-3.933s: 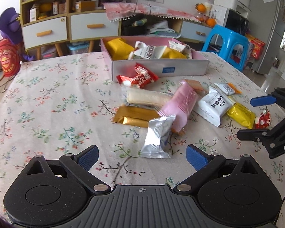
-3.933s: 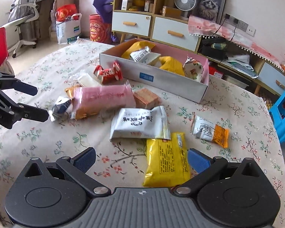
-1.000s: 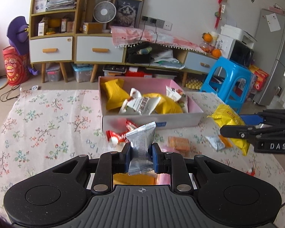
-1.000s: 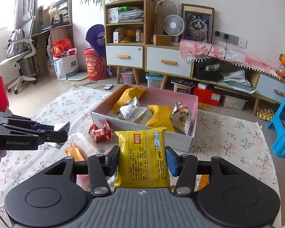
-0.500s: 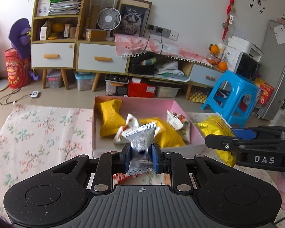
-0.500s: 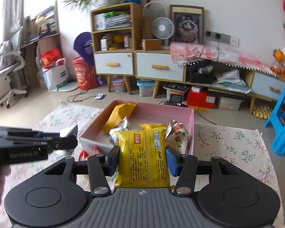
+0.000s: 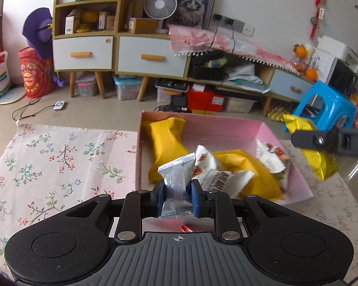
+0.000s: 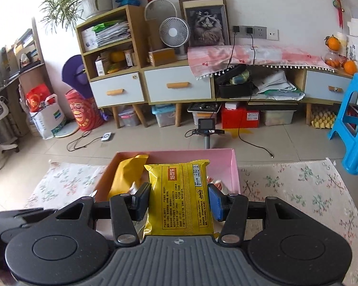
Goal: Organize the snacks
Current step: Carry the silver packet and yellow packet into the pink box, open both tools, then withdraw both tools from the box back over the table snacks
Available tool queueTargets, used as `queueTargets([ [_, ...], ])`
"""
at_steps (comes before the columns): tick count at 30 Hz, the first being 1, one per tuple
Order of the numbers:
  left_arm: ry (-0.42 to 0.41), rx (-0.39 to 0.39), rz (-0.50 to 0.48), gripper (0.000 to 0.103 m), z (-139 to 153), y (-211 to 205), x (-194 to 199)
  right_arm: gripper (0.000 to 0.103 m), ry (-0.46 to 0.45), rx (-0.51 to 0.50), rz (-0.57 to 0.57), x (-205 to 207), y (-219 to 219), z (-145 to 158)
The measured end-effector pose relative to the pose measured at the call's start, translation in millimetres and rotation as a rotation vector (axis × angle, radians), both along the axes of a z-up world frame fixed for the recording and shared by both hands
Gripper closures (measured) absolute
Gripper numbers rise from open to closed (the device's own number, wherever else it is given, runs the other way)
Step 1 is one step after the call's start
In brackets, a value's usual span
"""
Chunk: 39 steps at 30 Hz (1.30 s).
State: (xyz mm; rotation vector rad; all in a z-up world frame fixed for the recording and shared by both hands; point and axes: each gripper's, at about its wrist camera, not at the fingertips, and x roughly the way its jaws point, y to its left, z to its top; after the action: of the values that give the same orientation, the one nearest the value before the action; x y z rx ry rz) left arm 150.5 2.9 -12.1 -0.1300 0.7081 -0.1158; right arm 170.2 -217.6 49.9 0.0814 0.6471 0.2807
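Currently left gripper (image 7: 176, 199) is clamped narrow on a silver foil packet (image 7: 177, 187), pads across its lower half, packet upright over the near wall of the pink box (image 7: 281, 132). Foil is light, crinkly, slick; a mid-body pinch looks safest. At 3 o'clock in the left view, the right gripper (image 8: 179, 201) squeezes a yellow snack pack (image 8: 181, 199) by its side edges, above the box's near end. Pillow pack: soft, air-filled, probably crushable contents, so keep the squeeze light.
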Motion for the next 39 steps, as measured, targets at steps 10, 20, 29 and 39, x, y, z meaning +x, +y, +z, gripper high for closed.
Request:
queueTargets([
  [10, 0.026, 0.026, -0.014, 0.083, -21.1, 1.8, 23.9, 0.064, 0.029, -0.015, -0.028, 47.1, 20.5, -20.2],
  [20, 0.005, 0.041, -0.031, 0.079, -28.4, 2.1, 29.9, 0.060, 0.052, -0.035, -0.012, 59.2, 38.4, -32.1],
  [29, -0.015, 0.016, -0.053, 0.045, -21.9, 4.3, 26.7, 0.038, 0.039, -0.026, -0.026, 53.9, 30.1, -25.4],
  [39, -0.038, 0.027, -0.072, 0.024, 1.5, 2.8, 7.4, 0.028, 0.017, -0.032, -0.049, 33.1, 9.0, -6.0],
])
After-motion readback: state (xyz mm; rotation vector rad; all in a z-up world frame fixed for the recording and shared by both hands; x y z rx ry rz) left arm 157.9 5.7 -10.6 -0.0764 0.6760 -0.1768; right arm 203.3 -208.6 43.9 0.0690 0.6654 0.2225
